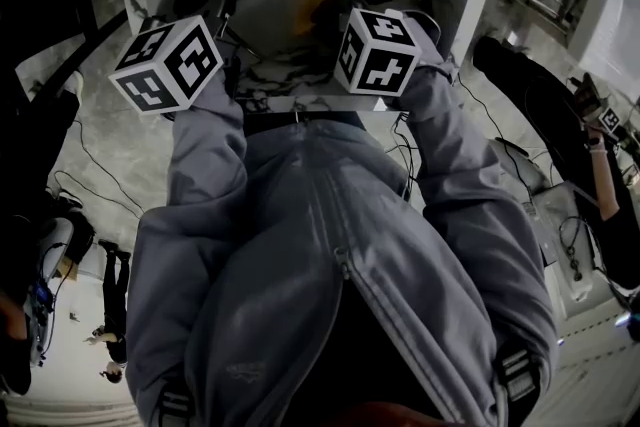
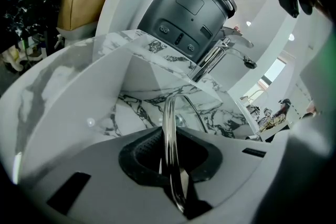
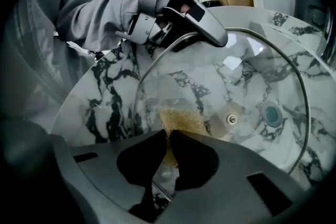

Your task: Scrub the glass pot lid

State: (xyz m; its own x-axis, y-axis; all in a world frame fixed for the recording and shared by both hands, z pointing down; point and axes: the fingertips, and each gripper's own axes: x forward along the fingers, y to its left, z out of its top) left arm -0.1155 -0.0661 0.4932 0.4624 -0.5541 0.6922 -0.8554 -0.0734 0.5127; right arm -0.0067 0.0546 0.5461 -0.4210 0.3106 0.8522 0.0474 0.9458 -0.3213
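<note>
Right gripper view: shows right gripper (image 3: 170,136) pinched shut on a brown scrub pad (image 3: 181,119), with the pad pressed flat on the near face of the glass pot lid (image 3: 247,76). Shows lid held tilted over the marble sink (image 3: 105,92), with the drain (image 3: 271,113) visible through the glass at right and the centre screw (image 3: 231,119) just right of the pad. Also catches left gripper (image 3: 212,34) clamped on the lid's far rim.

Left gripper view: confirms jaws closed on the metal rim, lid seen edge-on. Shows faucet (image 2: 215,57) and dark appliance (image 2: 189,13) beyond, on the far side.

Head view: little help, mostly grey jacket (image 1: 330,295).

Looks mid-scrub. Risks:
- Could lose the lid. Only one thin rim grip, so hard pad pressure may pivot it or slide it out of the jaws. Would drop into the sink, may chip or shatter.
- Could lose the pad. Only pinched at its edge, may tear free when rubbed.
- Could clip the faucet if the lid is swung far.
</note>
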